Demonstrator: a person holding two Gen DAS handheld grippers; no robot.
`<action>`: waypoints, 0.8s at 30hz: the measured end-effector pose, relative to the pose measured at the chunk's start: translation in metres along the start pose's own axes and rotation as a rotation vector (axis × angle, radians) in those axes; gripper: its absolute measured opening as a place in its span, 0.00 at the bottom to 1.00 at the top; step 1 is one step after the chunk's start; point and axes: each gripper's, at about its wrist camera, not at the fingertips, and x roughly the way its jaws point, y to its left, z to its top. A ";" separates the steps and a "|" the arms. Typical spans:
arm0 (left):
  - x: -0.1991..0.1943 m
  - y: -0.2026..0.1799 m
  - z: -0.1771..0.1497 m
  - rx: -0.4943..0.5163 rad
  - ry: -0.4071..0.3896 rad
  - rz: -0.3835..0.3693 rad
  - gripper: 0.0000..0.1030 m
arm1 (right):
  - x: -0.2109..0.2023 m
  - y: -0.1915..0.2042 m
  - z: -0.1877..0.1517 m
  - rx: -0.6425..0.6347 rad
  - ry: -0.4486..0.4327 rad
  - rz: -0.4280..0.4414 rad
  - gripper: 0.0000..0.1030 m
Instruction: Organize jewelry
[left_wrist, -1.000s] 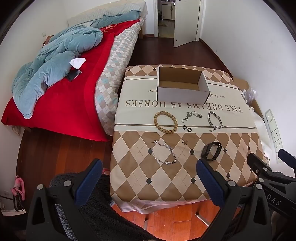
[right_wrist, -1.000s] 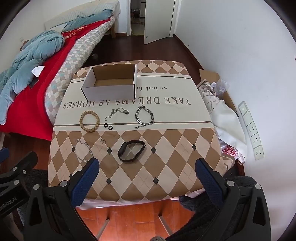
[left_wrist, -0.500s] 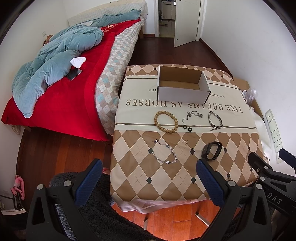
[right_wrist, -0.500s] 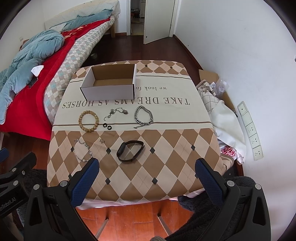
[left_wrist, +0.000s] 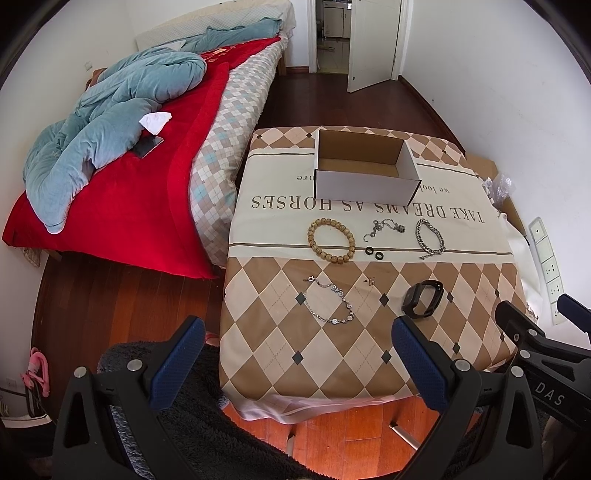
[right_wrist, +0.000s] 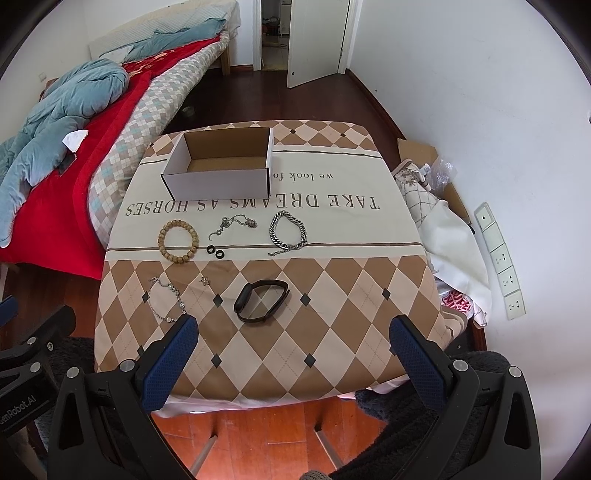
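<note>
On my feeds the jewelry lies spread across the table's patterned cloth (right_wrist: 332, 332), all of it on my side of an open white cardboard box (right_wrist: 218, 181) that stands at the far end with nothing visible inside. Just in front of the box runs a row: a wooden bead bracelet (right_wrist: 178, 240) on the left, a thin silver chain (right_wrist: 232, 224) in the middle with two small black rings (right_wrist: 215, 251) just below it, and a heavy silver link bracelet (right_wrist: 288, 232) on the right. Nearer to me, on the diamond print, a fine gemstone chain bracelet (left_wrist: 330, 302) curls on the left, a tiny metal charm (left_wrist: 370, 281) sits beside it, and a black fitness band (right_wrist: 261, 300) lies toward the centre. None of the pieces touch each other.

My left gripper (left_wrist: 295, 363) hangs over the near table edge, its blue-padded fingers (left_wrist: 177, 363) spread wide and holding nothing. My right gripper (right_wrist: 293, 363) sits alongside at the same edge, fingers likewise wide apart and empty, the band lying beyond them.

Left of the table stands a bed with a red blanket (left_wrist: 122, 206) and a rumpled teal quilt (left_wrist: 110, 122). A white door (right_wrist: 314, 37) stands ajar at the back.
</note>
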 end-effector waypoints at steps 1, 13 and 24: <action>0.001 0.001 -0.001 -0.001 -0.001 -0.001 1.00 | -0.001 0.001 0.000 0.000 -0.001 0.000 1.00; -0.001 0.001 0.002 -0.003 -0.004 0.000 1.00 | -0.003 0.001 0.001 0.000 -0.005 -0.001 1.00; -0.004 0.000 0.005 0.000 -0.008 0.003 1.00 | -0.004 0.001 0.001 -0.001 -0.007 -0.002 1.00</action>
